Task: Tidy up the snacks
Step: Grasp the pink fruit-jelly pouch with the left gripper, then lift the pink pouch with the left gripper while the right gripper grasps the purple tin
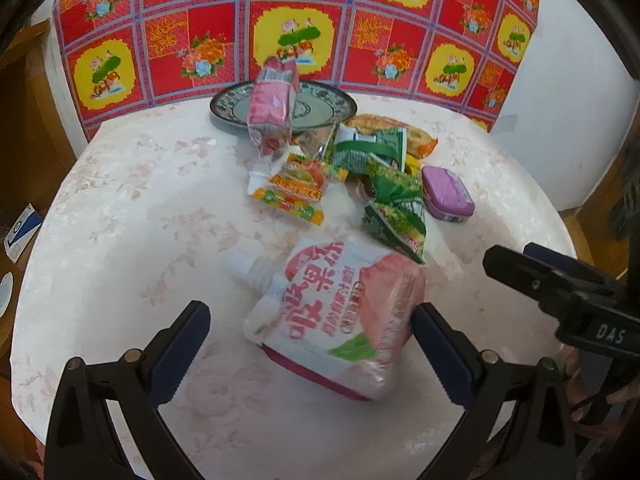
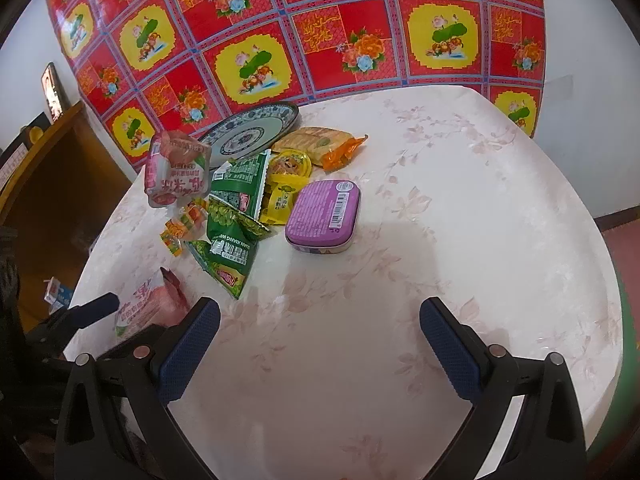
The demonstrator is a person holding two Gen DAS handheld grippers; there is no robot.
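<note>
A white and pink jelly pouch with a white cap lies flat on the table between the fingers of my open left gripper; its right finger is at the pouch's edge. A second pink pouch stands tilted against a blue-patterned plate. Beside them lie an orange fruit-candy bag, green snack bags, a purple tin and an orange biscuit pack. My right gripper is open and empty above bare tablecloth, near the purple tin.
The round table has a pale floral cloth. A red and yellow patterned sheet hangs behind it. A wooden cabinet stands to the left. Yellow jelly cups lie in the pile.
</note>
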